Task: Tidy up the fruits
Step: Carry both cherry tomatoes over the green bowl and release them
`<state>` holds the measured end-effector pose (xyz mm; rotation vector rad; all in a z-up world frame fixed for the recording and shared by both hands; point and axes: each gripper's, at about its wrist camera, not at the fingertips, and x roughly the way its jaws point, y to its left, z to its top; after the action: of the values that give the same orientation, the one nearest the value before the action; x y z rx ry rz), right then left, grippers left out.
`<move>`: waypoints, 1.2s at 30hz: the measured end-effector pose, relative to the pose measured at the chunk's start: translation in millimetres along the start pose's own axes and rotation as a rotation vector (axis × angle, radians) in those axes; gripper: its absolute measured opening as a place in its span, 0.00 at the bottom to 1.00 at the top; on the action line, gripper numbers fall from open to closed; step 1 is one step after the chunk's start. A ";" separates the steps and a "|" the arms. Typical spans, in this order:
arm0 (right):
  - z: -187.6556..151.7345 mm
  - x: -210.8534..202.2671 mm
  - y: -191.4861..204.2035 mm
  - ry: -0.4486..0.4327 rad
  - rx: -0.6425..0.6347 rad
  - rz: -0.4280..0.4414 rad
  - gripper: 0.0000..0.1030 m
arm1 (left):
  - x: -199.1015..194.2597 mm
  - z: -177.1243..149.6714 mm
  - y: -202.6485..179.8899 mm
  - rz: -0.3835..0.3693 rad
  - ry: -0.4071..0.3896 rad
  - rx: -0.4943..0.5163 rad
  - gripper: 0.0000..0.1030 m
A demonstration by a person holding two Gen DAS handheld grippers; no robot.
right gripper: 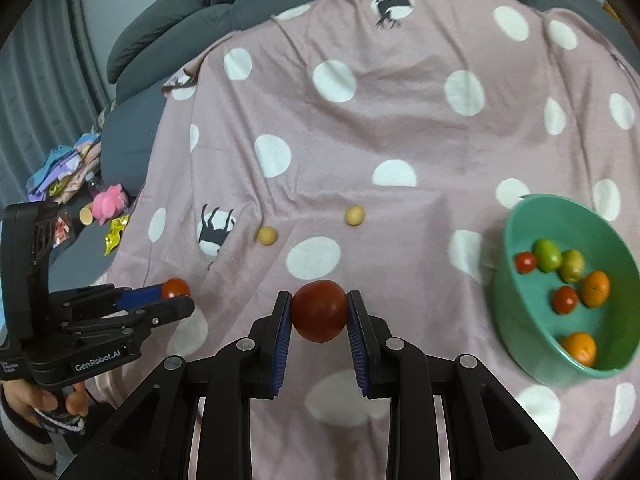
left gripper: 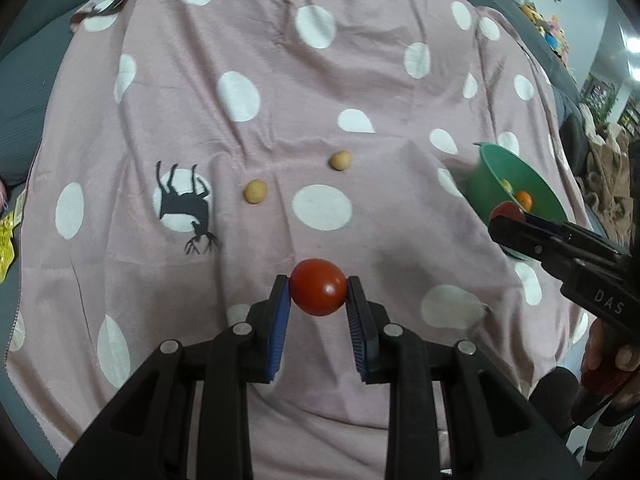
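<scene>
My left gripper [left gripper: 319, 288] is shut on a red tomato [left gripper: 318, 287] held above the pink spotted blanket [left gripper: 280, 80]. The right gripper [right gripper: 319, 307] is shut on a darker red tomato [right gripper: 320, 311]. In the left wrist view the right gripper [left gripper: 507, 216] and its tomato [left gripper: 508, 212] hang at the near rim of the green bowl [left gripper: 492, 168]. In the right wrist view the green bowl [right gripper: 516, 240] sits to the right, holding several fruits: small red, green and orange ones. Two small tan round fruits [left gripper: 256, 191] [left gripper: 341, 160] lie on the blanket beyond the grippers.
The blanket covers a grey sofa [right gripper: 160, 28]. Toys and wrappers [right gripper: 108, 204] lie on the seat left of the blanket. A hand [right gripper: 40, 400] grips the left gripper's handle at the lower left of the right wrist view.
</scene>
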<state>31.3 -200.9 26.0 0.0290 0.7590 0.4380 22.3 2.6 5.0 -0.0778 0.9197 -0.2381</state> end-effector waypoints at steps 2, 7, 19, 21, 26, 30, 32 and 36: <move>-2.7 -8.2 -4.1 -0.014 0.009 -0.008 0.28 | -1.4 1.2 -8.2 -0.006 -0.002 0.016 0.27; -7.6 -24.2 -18.6 -0.045 0.036 -0.030 0.28 | 0.5 6.2 -31.6 -0.020 0.000 0.062 0.27; -15.4 -51.9 -67.1 -0.122 0.135 -0.092 0.28 | 15.5 39.0 -92.7 -0.090 -0.004 0.168 0.27; -16.4 -55.6 -76.2 -0.133 0.151 -0.108 0.28 | 19.8 46.8 -108.3 -0.108 -0.009 0.196 0.27; -18.9 -65.6 -100.7 -0.159 0.192 -0.146 0.28 | 30.8 62.7 -143.5 -0.146 -0.017 0.256 0.27; -21.2 -73.2 -119.1 -0.177 0.221 -0.176 0.28 | 41.5 74.8 -169.9 -0.173 -0.020 0.296 0.27; -21.7 -75.7 -127.3 -0.186 0.234 -0.185 0.28 | 46.7 78.6 -181.3 -0.183 -0.020 0.315 0.27; -24.0 -79.2 -144.8 -0.198 0.264 -0.208 0.29 | 64.4 85.4 -206.1 -0.206 -0.001 0.347 0.27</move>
<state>18.6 -367.0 34.5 0.2356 0.6130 0.1321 92.5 -215.8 41.2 0.1487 0.8582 -0.5856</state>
